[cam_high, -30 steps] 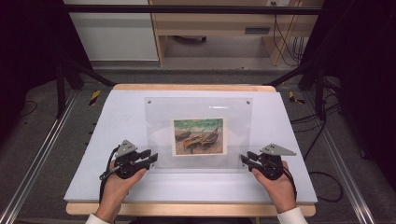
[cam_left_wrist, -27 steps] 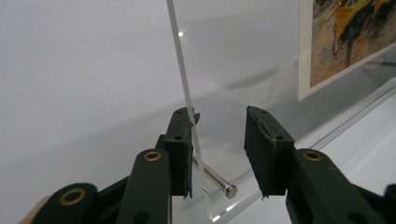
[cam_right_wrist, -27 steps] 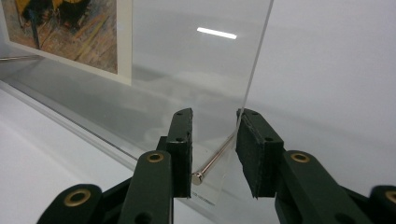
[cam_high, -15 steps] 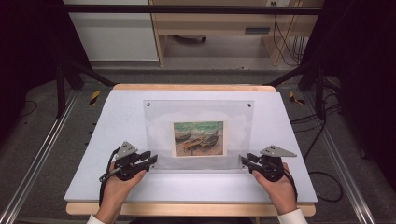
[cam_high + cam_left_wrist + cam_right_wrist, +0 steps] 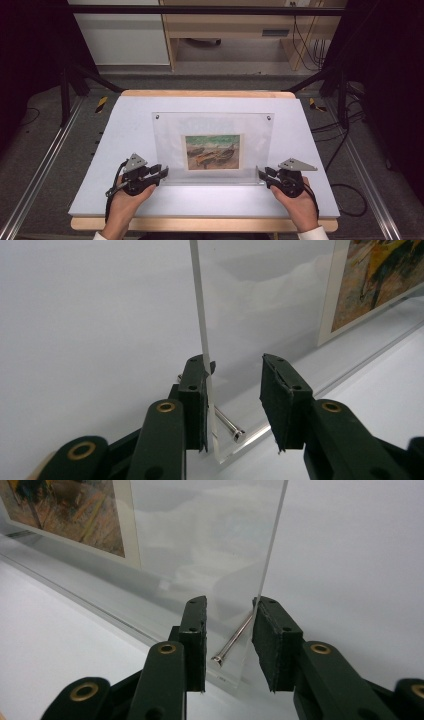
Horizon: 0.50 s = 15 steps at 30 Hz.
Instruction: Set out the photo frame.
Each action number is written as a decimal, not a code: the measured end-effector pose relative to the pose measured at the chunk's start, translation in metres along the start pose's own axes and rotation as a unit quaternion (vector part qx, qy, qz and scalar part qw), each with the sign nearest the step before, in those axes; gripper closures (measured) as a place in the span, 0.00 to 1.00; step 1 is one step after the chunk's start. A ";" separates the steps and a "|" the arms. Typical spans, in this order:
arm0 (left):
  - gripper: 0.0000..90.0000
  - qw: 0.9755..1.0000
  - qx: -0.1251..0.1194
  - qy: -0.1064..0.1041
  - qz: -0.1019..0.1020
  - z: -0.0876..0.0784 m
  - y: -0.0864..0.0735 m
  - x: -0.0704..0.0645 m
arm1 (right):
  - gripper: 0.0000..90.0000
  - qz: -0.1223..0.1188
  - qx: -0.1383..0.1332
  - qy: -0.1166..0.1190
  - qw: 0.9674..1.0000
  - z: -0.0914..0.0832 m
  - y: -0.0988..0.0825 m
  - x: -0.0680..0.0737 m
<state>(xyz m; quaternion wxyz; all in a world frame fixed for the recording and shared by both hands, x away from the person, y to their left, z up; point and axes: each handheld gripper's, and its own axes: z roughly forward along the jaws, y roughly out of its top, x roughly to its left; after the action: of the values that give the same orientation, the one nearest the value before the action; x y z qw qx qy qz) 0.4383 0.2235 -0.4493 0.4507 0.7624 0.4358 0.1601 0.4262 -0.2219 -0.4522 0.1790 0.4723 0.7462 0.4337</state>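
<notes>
A clear acrylic picture frame (image 5: 214,147) holding a small painted print stands upright mid-table on the white tabletop (image 5: 125,130). Stiff, slick and scratch-prone, it is probably best gripped at its lower corners. The left gripper (image 5: 161,173) and right gripper (image 5: 262,174) straddle those edges, jaws apart, one pad touching.

frame (image 5: 212,145): upright, mid-table (image 5: 125,125) | left gripper (image 5: 161,172): its left corner | right gripper (image 5: 262,175): right corner

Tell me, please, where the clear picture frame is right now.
In the high view, the clear picture frame stands mid-table, its lower corners between the left tongs and right tongs.
</notes>
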 end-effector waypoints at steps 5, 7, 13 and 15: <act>0.70 1.000 0.004 0.000 0.004 0.000 -0.001 0.000 | 0.75 -0.003 0.002 0.001 1.000 -0.001 -0.002 0.000; 0.70 1.000 0.004 0.000 0.003 0.000 -0.001 0.000 | 0.75 -0.002 0.004 0.001 1.000 -0.001 -0.003 0.001; 0.70 1.000 0.009 0.000 0.005 0.000 -0.002 -0.001 | 0.76 0.001 0.008 0.003 1.000 -0.001 -0.004 0.001; 0.70 1.000 0.010 -0.001 0.006 0.000 -0.003 -0.001 | 0.76 -0.001 0.009 0.003 1.000 -0.001 -0.005 0.001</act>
<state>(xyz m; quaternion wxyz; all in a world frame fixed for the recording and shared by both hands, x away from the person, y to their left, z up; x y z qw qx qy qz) 0.4367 0.2232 -0.4515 0.4427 0.7699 0.4318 0.1575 0.4228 -0.2224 -0.4553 0.1732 0.4716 0.7510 0.4286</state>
